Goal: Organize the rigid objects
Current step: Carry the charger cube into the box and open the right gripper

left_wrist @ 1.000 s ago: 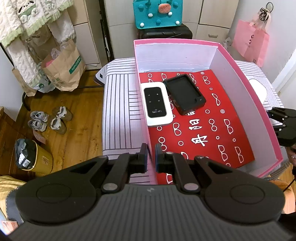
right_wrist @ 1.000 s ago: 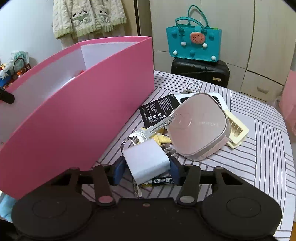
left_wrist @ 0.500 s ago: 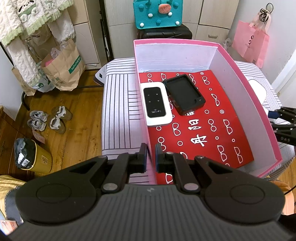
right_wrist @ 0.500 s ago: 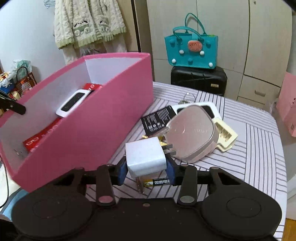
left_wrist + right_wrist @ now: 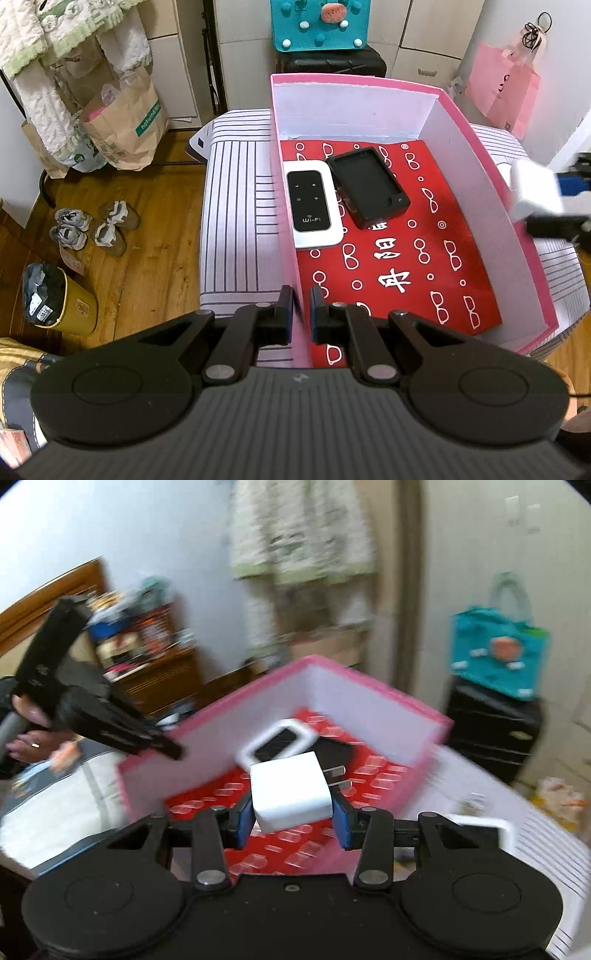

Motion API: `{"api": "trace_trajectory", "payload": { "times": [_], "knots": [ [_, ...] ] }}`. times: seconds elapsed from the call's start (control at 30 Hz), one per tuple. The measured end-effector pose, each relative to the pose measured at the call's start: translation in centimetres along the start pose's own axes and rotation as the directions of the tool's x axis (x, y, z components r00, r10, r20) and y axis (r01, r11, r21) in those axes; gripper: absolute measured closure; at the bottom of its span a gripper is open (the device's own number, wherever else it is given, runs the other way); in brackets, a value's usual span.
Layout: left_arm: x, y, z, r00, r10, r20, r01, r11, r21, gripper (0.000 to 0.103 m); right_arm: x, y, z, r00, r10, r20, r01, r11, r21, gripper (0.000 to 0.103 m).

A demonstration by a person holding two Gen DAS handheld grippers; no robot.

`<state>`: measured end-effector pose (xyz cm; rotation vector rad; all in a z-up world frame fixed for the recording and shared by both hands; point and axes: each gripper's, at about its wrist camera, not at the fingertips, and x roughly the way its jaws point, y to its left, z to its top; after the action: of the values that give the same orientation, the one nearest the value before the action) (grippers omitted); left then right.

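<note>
White charger (image 5: 290,792) aloft, pink box (image 5: 476,147) holding router (image 5: 312,208), black case (image 5: 369,186)

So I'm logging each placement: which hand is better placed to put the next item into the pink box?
Right. Its tool is shut on the white plug charger above the pink cardboard box. The left tool is clamped on the box's near wall, steadying it.
</note>
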<state>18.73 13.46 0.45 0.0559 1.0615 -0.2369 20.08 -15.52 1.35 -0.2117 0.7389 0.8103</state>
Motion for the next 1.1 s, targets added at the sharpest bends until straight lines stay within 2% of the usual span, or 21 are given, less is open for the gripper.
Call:
{"api": "trace_trajectory", "payload": {
  "times": [0.1,0.23,0.33,0.4,0.5,0.57,0.73,0.83,0.97,1.1],
  "knots": [
    [-0.1,0.1,-0.1,1.0,-0.006,0.007,0.006,1.0,-0.001,0.095,3.8,1.2,2.0,0.991,0.096,-0.089,-0.097,0.995,-0.009,0.055],
    [-0.1,0.4,-0.2,1.0,-0.02,0.011,0.02,1.0,-0.002,0.095,8.2,2.3,3.7,0.97,0.147,-0.195,-0.152,0.988,-0.009,0.055],
    [-0.2,0.6,-0.2,0.999,-0.031,0.014,0.031,1.0,-0.001,0.095,11.7,3.1,4.0,0.938,0.194,-0.288,-0.197,0.98,0.019,0.055],
    [-0.1,0.5,-0.3,0.999,-0.028,0.021,0.028,1.0,0.009,0.095,13.6,3.7,4.0,0.918,0.213,-0.335,-0.213,0.976,0.038,0.055],
    [-0.2,0.2,-0.3,0.999,-0.019,0.026,0.018,0.999,0.031,0.095,15.8,4.0,3.9,0.906,0.193,-0.376,-0.194,0.98,0.034,0.055],
    [-0.1,0.3,-0.3,0.999,-0.024,0.024,0.023,0.999,0.034,0.095,16.8,3.8,3.8,0.891,0.191,-0.412,-0.186,0.981,0.052,0.055],
    [-0.2,0.4,-0.4,0.999,-0.033,0.027,0.033,0.999,0.029,0.095,17.8,4.3,3.7,0.891,0.161,-0.425,-0.163,0.986,0.033,0.055],
    [-0.2,0.5,-0.5,0.999,-0.036,0.03,0.035,0.999,0.028,0.095,18.1,4.4,4.0,0.902,0.143,-0.408,-0.154,0.988,0.007,0.055],
    [-0.2,0.6,-0.4,0.999,-0.04,0.026,0.039,0.999,0.023,0.095,17.8,4.5,3.9,0.919,0.029,-0.393,-0.067,0.994,-0.084,0.054],
    [-0.2,0.7,-0.4,0.999,-0.045,0.025,0.044,0.999,0.021,0.094,15.1,3.8,4.6,0.94,0.049,-0.337,-0.069,0.997,-0.047,0.044]
  ]
}}
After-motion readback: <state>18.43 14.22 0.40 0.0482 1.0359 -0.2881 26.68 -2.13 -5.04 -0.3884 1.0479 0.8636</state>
